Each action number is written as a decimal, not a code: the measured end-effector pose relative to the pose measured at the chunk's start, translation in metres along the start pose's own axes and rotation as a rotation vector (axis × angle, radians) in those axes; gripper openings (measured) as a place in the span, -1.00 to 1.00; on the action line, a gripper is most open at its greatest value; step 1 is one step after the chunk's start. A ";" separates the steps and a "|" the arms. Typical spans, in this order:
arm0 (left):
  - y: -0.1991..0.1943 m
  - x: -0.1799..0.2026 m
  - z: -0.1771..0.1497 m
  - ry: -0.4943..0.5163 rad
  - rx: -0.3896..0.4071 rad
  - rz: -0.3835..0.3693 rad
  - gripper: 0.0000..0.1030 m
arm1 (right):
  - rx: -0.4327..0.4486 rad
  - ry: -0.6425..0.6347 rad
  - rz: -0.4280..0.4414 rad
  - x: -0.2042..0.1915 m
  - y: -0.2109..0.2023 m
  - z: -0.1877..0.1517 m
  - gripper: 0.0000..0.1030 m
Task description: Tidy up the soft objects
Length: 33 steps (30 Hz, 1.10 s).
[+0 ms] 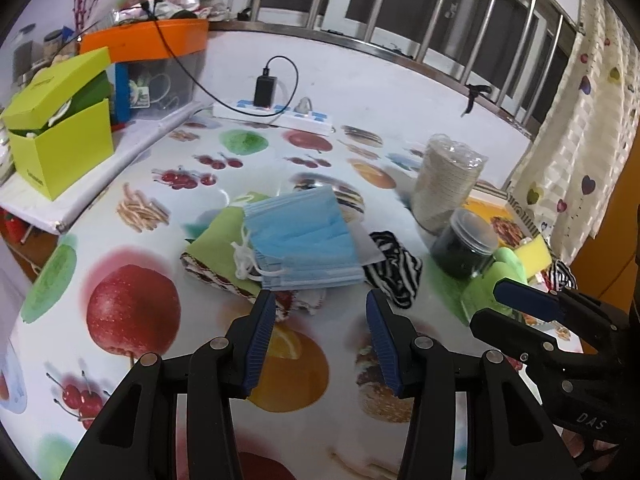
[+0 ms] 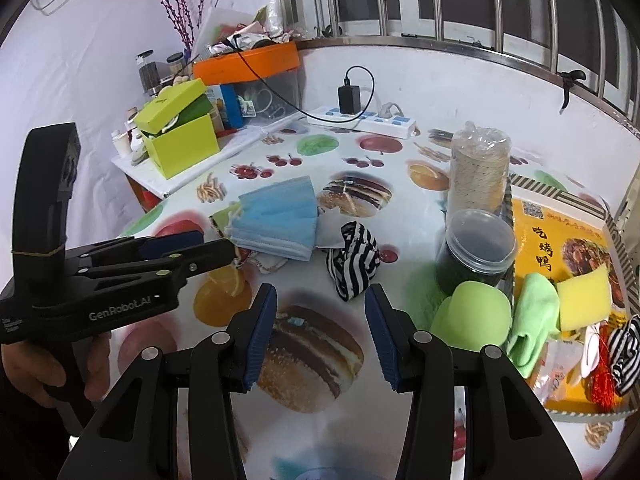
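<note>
holding both tools above the table (image 1: pixel 120 248) with the fruit-print cloth, i keep my left gripper (image 1: pixel 320 336) spread apart and empty, its tips just before the stack of blue face masks (image 1: pixel 304 240). the masks lie on a green cloth (image 1: pixel 216 244) near the middle of the table. a striped black-and-white sock (image 1: pixel 396 268) lies just beside the masks, toward the right edge. my right gripper (image 2: pixel 320 336) is also released and holds nothing; it points at this sock (image 2: pixel 354 260). at the right edge stands a yellow box (image 2: pixel 560 232) with a green cloth piece (image 2: pixel 534 320), a yellow sponge (image 2: pixel 586 298) and another striped sock (image 2: pixel 624 354) inside. a dark jar (image 2: pixel 478 250) stands touching the box.
</note>
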State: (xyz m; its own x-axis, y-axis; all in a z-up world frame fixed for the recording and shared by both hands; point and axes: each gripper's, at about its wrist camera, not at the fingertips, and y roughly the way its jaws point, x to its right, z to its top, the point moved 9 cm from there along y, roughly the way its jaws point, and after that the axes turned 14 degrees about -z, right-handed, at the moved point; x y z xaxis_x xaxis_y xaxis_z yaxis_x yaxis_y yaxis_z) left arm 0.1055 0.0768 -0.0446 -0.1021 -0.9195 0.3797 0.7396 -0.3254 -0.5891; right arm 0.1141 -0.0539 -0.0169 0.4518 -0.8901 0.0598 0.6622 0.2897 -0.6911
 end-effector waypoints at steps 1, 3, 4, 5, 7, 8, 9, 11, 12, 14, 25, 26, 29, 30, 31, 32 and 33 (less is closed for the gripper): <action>0.001 -0.003 0.000 -0.004 -0.001 0.002 -0.10 | -0.004 0.000 -0.002 0.000 0.003 0.001 -0.08; 0.002 -0.007 0.001 -0.011 -0.001 0.003 -0.10 | -0.010 -0.001 -0.005 0.000 0.009 0.003 -0.08; 0.004 -0.009 0.002 -0.015 -0.001 0.005 -0.10 | -0.013 -0.001 -0.008 -0.001 0.013 0.003 -0.08; 0.005 -0.011 0.003 -0.018 -0.001 0.007 -0.10 | -0.015 -0.002 -0.008 -0.001 0.015 0.004 -0.08; 0.007 -0.015 0.005 -0.023 -0.003 0.008 -0.10 | -0.020 -0.005 -0.010 -0.002 0.021 0.006 -0.08; 0.008 -0.017 0.005 -0.024 -0.004 0.010 -0.10 | -0.023 -0.008 -0.012 -0.003 0.024 0.006 -0.08; 0.010 -0.019 0.006 -0.025 -0.006 0.012 -0.10 | -0.027 -0.011 -0.014 -0.004 0.028 0.007 -0.08; 0.013 -0.021 0.007 -0.027 -0.008 0.014 -0.10 | -0.031 -0.016 -0.021 -0.005 0.033 0.008 -0.08; 0.014 -0.024 0.009 -0.029 -0.009 0.018 -0.10 | -0.033 -0.018 -0.026 -0.005 0.036 0.008 -0.08; 0.017 -0.027 0.011 -0.035 -0.006 0.020 -0.10 | -0.039 -0.019 -0.036 -0.005 0.042 0.009 -0.08; 0.041 -0.052 0.024 -0.083 -0.023 0.024 -0.03 | -0.070 -0.037 -0.115 -0.001 0.072 0.013 -0.08; 0.043 -0.053 0.025 -0.085 -0.023 0.022 -0.03 | -0.072 -0.040 -0.122 -0.001 0.074 0.013 -0.08; 0.048 -0.057 0.028 -0.085 -0.023 0.019 -0.02 | -0.081 -0.044 -0.139 0.000 0.081 0.013 -0.08; 0.050 -0.058 0.029 -0.085 -0.025 0.019 -0.01 | -0.084 -0.045 -0.145 0.000 0.083 0.013 -0.08; 0.051 -0.059 0.030 -0.085 -0.026 0.022 -0.01 | -0.087 -0.044 -0.149 0.000 0.085 0.013 -0.08; 0.053 -0.060 0.031 -0.085 -0.026 0.021 -0.01 | -0.090 -0.045 -0.151 0.001 0.087 0.013 -0.08; 0.054 -0.061 0.031 -0.087 -0.028 0.018 -0.01 | -0.094 -0.046 -0.157 0.001 0.089 0.013 -0.08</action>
State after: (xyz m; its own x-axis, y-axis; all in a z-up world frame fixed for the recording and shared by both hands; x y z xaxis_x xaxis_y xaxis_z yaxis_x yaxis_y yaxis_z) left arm 0.1723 0.1216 -0.0775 -0.0304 -0.9030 0.4286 0.7219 -0.3164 -0.6155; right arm 0.1813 -0.0248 -0.0692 0.3755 -0.9043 0.2031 0.6690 0.1128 -0.7346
